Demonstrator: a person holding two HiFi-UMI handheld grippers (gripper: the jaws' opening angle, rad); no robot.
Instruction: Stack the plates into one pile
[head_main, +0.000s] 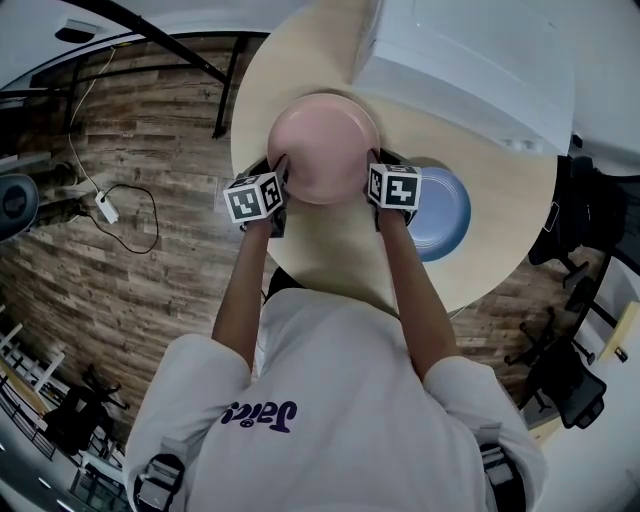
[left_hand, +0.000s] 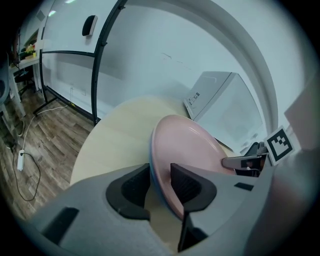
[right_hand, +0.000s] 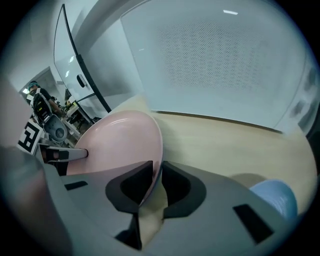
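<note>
The pink plate (head_main: 322, 145) sits in the upper middle of the head view, over the round worktop (head_main: 330, 262). It is round and smooth, with a shallow dish and a thin raised rim. I cannot tell whether it rests on the worktop or hangs just off it.

Its upper right edge comes close to a white box (head_main: 470, 60) that fills the upper right of the frame. Bare worktop lies open below the plate, toward my body, and a narrower strip at its left runs out to the worktop's curved edge.

My left claw (left_hand: 159, 172) is clenched on the plate's left rim, and the rim stands pinched between the two dark ribbed pads. My right claw (right_hand: 157, 170) is clamped on the opposite rim, its jaws nearer together, with the thin edge squeezed between them.

A blue plate (head_main: 448, 215) lies flat at the right of the frame, just beside my right claw.

The worktop is pale, matte wood, and plank floor (head_main: 130, 290) shows at the left.
</note>
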